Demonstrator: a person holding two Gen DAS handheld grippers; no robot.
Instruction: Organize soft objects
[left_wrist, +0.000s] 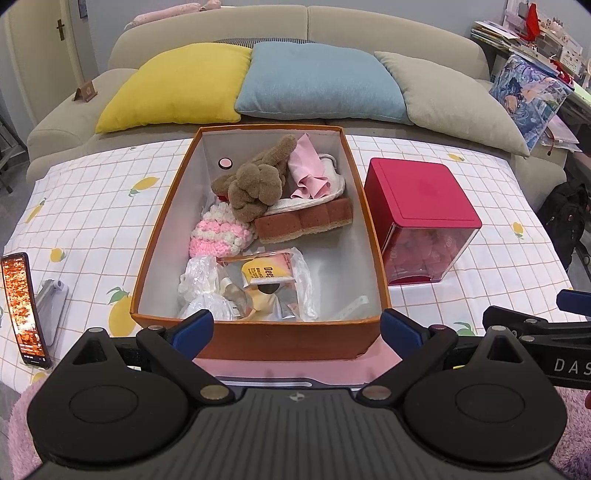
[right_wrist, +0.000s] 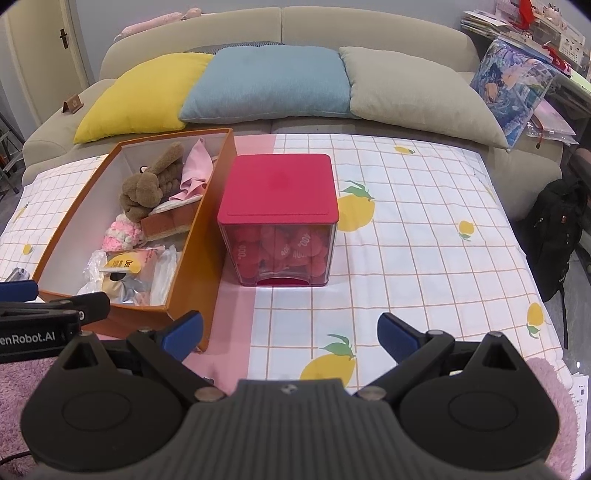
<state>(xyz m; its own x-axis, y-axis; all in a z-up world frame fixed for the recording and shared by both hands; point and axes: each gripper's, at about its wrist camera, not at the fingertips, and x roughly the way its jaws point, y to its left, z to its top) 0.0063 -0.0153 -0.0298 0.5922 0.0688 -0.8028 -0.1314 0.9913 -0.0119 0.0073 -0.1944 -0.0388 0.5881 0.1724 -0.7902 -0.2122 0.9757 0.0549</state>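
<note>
An orange box (left_wrist: 162, 221) (right_wrist: 195, 258) stands on the lemon-print cloth. Inside lie a brown plush toy (left_wrist: 255, 181) (right_wrist: 142, 188), a pink cloth (left_wrist: 308, 168) (right_wrist: 194, 168), a brown sponge (left_wrist: 303, 221) (right_wrist: 168, 221), a pink-white knitted piece (left_wrist: 218, 234) (right_wrist: 122, 232) and plastic packets (left_wrist: 255, 288) (right_wrist: 129, 269). My left gripper (left_wrist: 295, 330) is open at the box's near wall, holding nothing. My right gripper (right_wrist: 290, 332) is open over the cloth, right of the box, empty.
A red-lidded clear container (left_wrist: 421, 218) (right_wrist: 280, 218) of red soft pieces stands right of the box. A phone (left_wrist: 24, 310) on a stand sits at the left edge. Yellow (left_wrist: 177, 86), blue (left_wrist: 317, 81) and grey (left_wrist: 450, 96) cushions lie on the sofa behind.
</note>
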